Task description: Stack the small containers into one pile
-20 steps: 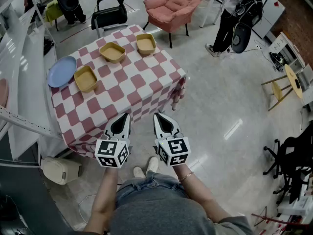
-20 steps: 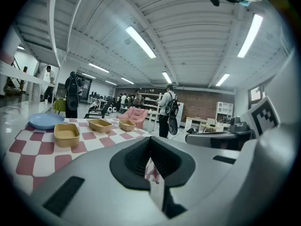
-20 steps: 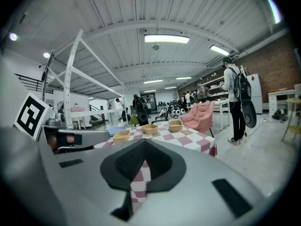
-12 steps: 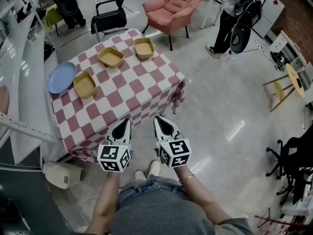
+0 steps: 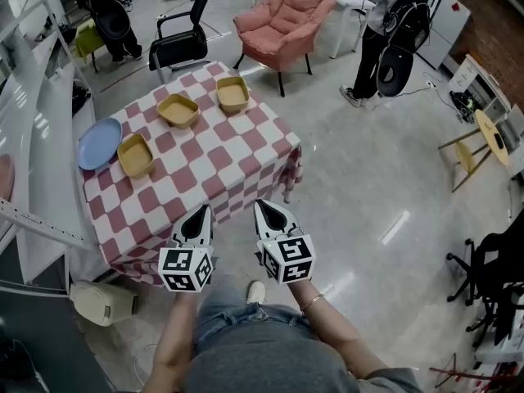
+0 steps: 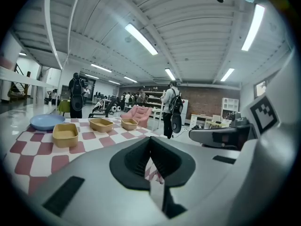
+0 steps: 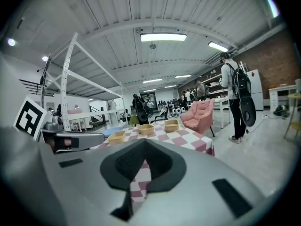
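Observation:
Three small tan containers stand apart on the red-and-white checked table [image 5: 221, 158]: a left container [image 5: 135, 154], a middle container [image 5: 178, 110] and a far right container [image 5: 232, 93]. In the left gripper view the same three appear as the left container [image 6: 65, 134], the middle container [image 6: 101, 124] and the right container [image 6: 129, 123]; the right gripper view shows them small, around the middle container [image 7: 146, 129]. My left gripper [image 5: 200, 214] and right gripper [image 5: 264, 210] hover side by side at the table's near edge, well short of the containers. Both are shut and hold nothing.
A blue plate [image 5: 98, 143] lies at the table's left edge beside the left container. Behind the table stand a black chair [image 5: 182, 39] and a pink armchair [image 5: 282, 24]. A person with a backpack [image 5: 391, 31] stands at the far right. White shelving [image 5: 33, 137] runs along the left.
The head view has shifted a little, so the table sits slightly lower and more to the left. Both grippers stay shut at the near edge; the containers have not moved.

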The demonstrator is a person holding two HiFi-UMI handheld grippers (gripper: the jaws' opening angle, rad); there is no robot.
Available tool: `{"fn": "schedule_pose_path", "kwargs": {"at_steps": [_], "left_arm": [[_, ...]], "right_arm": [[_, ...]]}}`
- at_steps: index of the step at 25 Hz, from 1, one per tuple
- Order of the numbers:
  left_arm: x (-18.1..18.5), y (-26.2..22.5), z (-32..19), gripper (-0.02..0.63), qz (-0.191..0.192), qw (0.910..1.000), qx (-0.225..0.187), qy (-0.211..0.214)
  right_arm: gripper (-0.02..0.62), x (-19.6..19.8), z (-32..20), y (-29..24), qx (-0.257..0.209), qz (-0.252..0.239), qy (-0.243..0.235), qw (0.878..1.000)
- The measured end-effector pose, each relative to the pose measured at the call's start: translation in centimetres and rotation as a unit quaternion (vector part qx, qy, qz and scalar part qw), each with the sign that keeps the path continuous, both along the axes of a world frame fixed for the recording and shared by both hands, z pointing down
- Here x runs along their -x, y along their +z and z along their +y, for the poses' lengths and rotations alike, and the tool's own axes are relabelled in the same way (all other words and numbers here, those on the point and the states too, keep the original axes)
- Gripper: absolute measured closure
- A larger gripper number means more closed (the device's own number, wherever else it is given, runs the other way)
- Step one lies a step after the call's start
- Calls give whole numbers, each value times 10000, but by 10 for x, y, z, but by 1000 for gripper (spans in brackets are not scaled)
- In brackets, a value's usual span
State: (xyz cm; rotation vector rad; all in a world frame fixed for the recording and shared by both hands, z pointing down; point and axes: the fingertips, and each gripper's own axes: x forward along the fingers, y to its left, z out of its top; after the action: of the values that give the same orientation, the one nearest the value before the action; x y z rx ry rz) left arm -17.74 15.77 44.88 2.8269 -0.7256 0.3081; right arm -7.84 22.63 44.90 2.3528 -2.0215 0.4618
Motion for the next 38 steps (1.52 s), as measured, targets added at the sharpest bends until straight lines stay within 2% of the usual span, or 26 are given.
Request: {"fn": "schedule_pose_path", "kwargs": {"at_steps": [7, 12, 18, 28, 38], "left_arm": [[-20, -2, -23, 589, -86, 9999, -52, -14], [-42, 2, -55, 589, -56, 10000, -29, 11], [-75, 9, -108, 589, -5, 9999, 110, 21], [-118, 30, -203, 589, -148, 9992, 338, 150], [-138, 35, -258, 589, -136, 9986, 434, 285]], "right_arm": [[584, -23, -10, 4, 58, -96, 123, 9999], [584, -47, -35, 10, 82, -152, 261, 9995], [584, -79, -89, 13, 168, -76, 275, 9995], [584, -121, -190, 23, 379, -135, 372, 9985], [586, -143, -247, 24, 506, -89, 550, 9972]]}}
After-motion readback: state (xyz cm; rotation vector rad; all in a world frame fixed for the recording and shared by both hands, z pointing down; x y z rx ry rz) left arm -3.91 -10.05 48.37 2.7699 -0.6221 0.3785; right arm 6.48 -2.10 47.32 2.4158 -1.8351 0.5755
